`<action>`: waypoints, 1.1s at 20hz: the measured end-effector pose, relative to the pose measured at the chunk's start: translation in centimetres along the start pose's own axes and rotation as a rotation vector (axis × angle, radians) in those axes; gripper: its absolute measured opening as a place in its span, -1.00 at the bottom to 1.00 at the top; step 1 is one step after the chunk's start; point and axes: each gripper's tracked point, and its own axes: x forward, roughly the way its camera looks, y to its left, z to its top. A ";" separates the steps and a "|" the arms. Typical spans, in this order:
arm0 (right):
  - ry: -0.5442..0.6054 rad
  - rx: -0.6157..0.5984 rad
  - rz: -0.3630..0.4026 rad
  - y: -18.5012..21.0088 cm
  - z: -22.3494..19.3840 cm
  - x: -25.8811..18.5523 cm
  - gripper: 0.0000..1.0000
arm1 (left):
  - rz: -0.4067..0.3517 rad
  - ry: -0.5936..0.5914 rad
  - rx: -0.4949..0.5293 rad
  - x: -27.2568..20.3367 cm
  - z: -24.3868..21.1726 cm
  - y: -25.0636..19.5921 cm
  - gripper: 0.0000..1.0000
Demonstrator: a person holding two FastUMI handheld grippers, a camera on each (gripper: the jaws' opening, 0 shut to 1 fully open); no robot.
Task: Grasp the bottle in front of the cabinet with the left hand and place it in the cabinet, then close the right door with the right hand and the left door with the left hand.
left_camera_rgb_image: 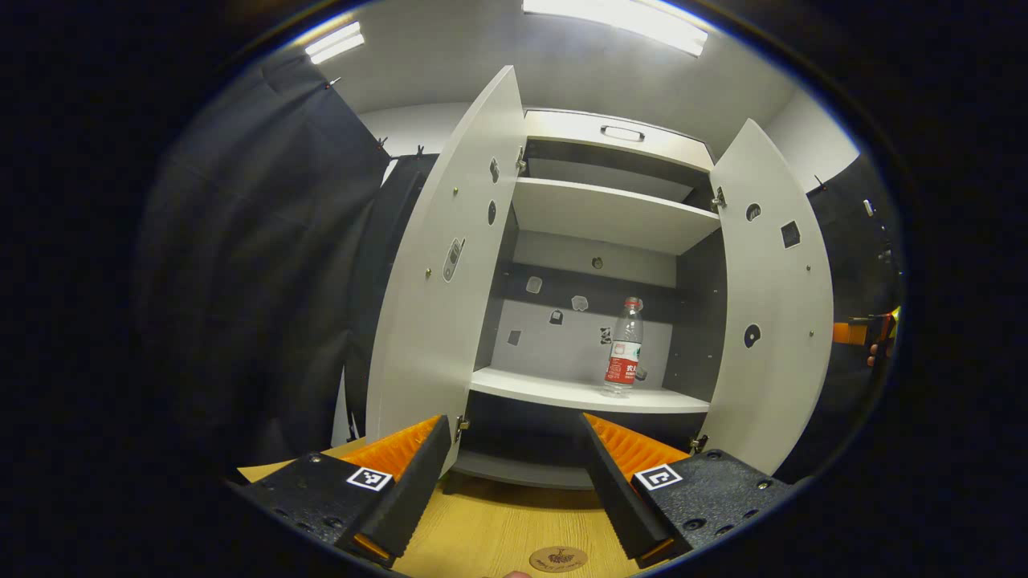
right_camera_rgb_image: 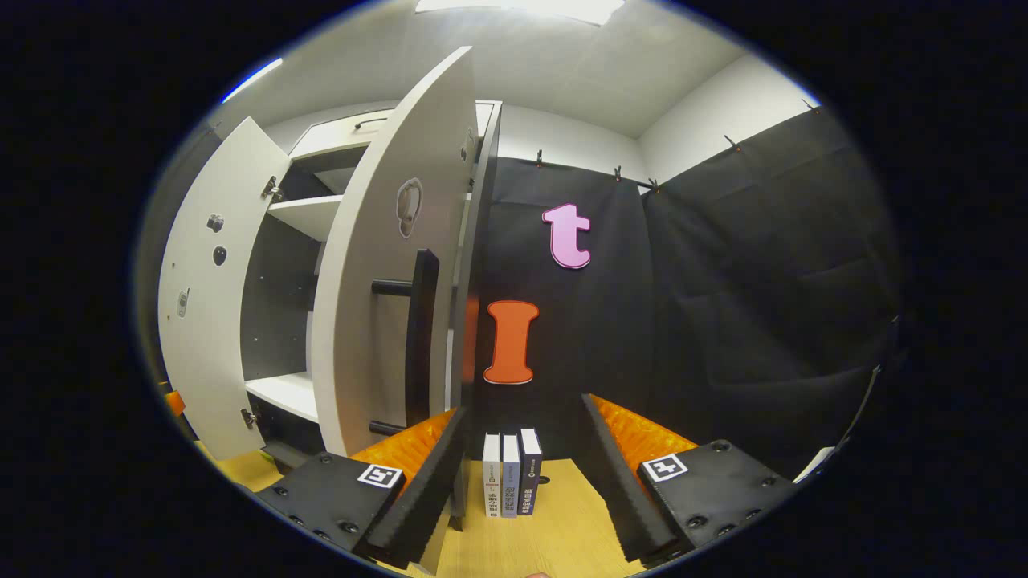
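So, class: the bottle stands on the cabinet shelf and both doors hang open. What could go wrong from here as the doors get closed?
1. The bottle stands near the front edge of the shelf, on the right door's side; a hard swing of the right door might shake the cabinet or knock it over.
2. In the right gripper view, the right gripper sits beside the door's edge, jaws open; a push there could slip past the handle.
3. The books stand close by and might be knocked.
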 end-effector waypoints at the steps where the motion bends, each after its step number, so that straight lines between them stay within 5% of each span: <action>1: -0.004 0.004 0.000 0.7 0.1 -0.1 0.85 | -0.014 0.001 -0.008 0.0 0.0 0.2 0.89; 7: 0.003 0.053 0.107 8.9 -0.6 -0.2 0.85 | -0.013 -0.026 0.002 -0.5 0.8 2.6 0.89; 10: 0.004 0.093 0.171 12.7 -0.8 0.6 0.85 | 0.019 -0.034 0.007 -0.9 1.0 4.1 0.89; 11: 0.016 0.105 0.203 14.3 -1.1 1.1 0.72 | 0.030 -0.037 0.007 -0.9 1.1 4.6 0.89; 15: 0.060 0.130 0.317 19.8 -2.1 2.6 0.79 | 0.082 -0.048 0.013 -1.4 1.4 6.4 0.89; 16: 0.064 0.124 0.329 20.8 -2.3 3.0 0.92 | 0.093 -0.049 0.013 -1.6 1.5 6.8 0.89; 22: 0.063 0.118 0.375 23.3 -2.4 4.0 0.95 | 0.167 -0.040 0.019 -2.3 1.2 9.6 0.89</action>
